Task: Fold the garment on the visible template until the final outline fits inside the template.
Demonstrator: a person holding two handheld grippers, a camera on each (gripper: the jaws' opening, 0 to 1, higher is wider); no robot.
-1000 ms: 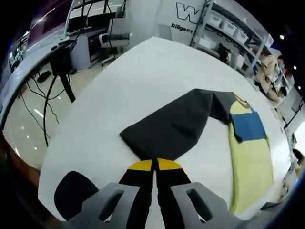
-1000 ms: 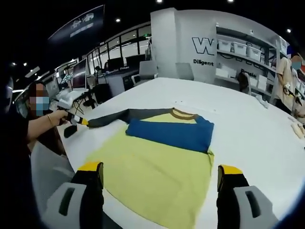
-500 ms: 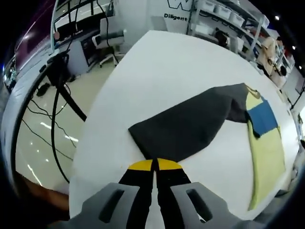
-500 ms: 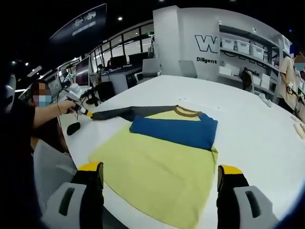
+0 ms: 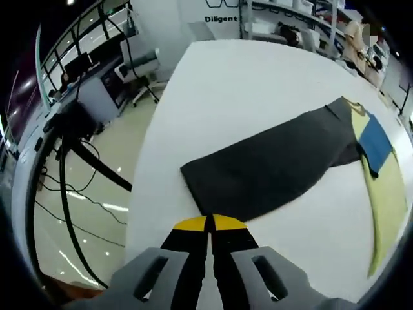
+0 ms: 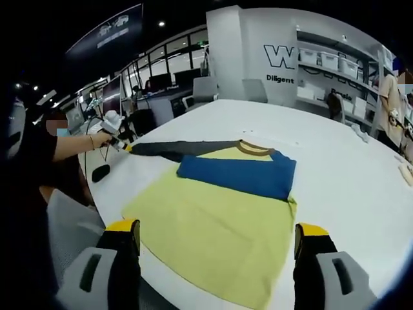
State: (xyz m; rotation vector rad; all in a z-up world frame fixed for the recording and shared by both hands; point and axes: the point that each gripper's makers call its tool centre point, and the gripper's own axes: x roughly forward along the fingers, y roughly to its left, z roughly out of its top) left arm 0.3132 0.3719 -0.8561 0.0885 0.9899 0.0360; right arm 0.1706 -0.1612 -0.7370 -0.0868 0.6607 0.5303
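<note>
A: Counter (image 6: 335, 174) first. White, broad, carries everything.

B: Noted. The garment (image 6: 219, 223) lies flat on it, in the right gripper view just ahead of the right tool (image 6: 216, 248). Pale yellow body nearest that tool, with a blue sleeve (image 6: 235, 177) folded across the chest and a brown collar (image 6: 255, 150) at the far end.

A: And the grey sleeve (image 5: 277, 165)?

B: Drawn out straight to the garment's side, away from the body. In the left gripper view it runs from the yellow-tipped jaws up toward the collar; its cuff end meets the jaw tips.

A: State of the left tool (image 5: 210, 226)?

B: Jaws pressed together, no gap between them, clamped on the cuff end of the grey sleeve. In the right gripper view it sits at the sleeve's far end, held in a hand (image 6: 106, 139) near the counter's edge.

A: Right tool?

B: Jaws wide apart, nothing between them. Near hem of the yellow body lies between and just beyond the two tips; contact with the cloth cannot be judged.

A: Small items?

B: A dark oval object (image 6: 100, 173) on the counter edge, below the left tool.
</note>
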